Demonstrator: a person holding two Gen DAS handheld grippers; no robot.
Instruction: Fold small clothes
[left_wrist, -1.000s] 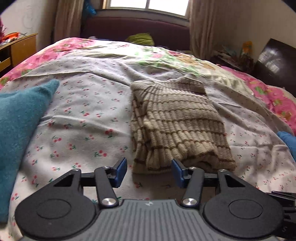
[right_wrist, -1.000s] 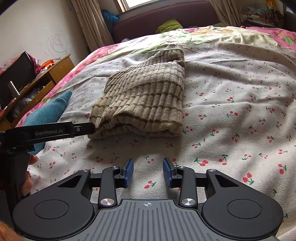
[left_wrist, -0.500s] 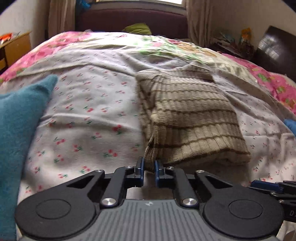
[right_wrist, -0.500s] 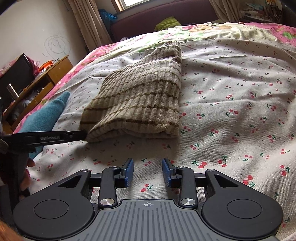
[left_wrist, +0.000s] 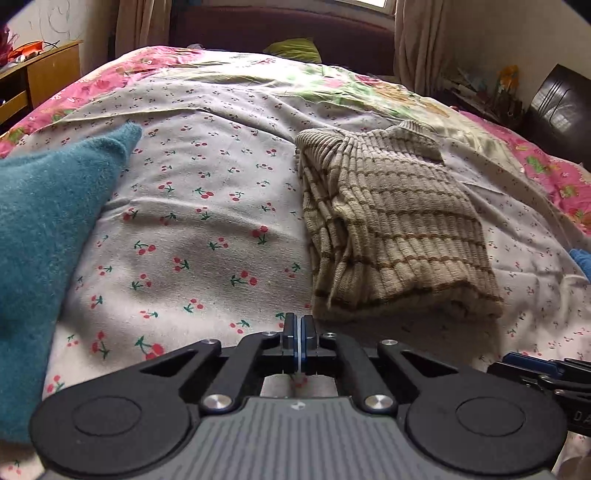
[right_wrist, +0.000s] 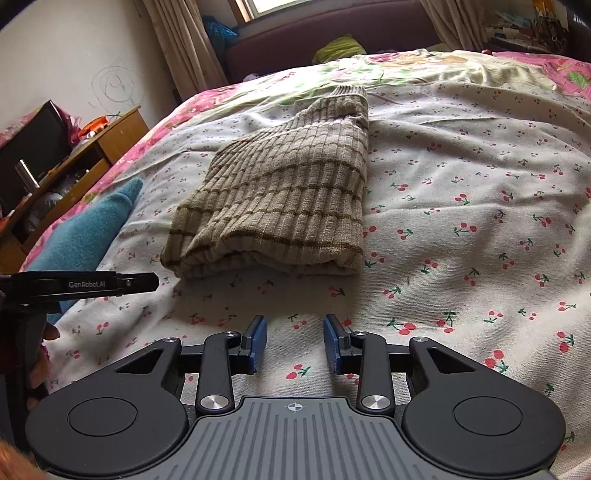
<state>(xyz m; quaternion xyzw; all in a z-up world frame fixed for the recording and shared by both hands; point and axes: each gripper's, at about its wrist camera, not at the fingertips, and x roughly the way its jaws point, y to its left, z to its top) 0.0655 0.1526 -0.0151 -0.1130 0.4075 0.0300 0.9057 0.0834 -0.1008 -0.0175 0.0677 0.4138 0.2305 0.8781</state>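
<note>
A folded beige ribbed sweater with brown stripes (left_wrist: 391, 229) lies on the cherry-print bedsheet (left_wrist: 192, 229); it also shows in the right wrist view (right_wrist: 280, 206). My left gripper (left_wrist: 298, 332) is shut and empty, just in front of the sweater's near left corner, apart from it. It shows from the side in the right wrist view (right_wrist: 147, 282). My right gripper (right_wrist: 294, 341) is open and empty above the sheet, short of the sweater's near edge. Its blue tips show at the right in the left wrist view (left_wrist: 524, 360).
A teal knit garment (left_wrist: 48, 229) lies at the left; it also shows in the right wrist view (right_wrist: 85, 232). A wooden cabinet (right_wrist: 74, 162) stands left of the bed. A dark headboard (left_wrist: 280, 33) and curtains are at the far end. A pink floral cover (left_wrist: 561, 177) lies at the right.
My left gripper closed from wide open to shut, with nothing between the fingers, and drew slightly back and left of the sweater. The right gripper stayed open and barely moved.
</note>
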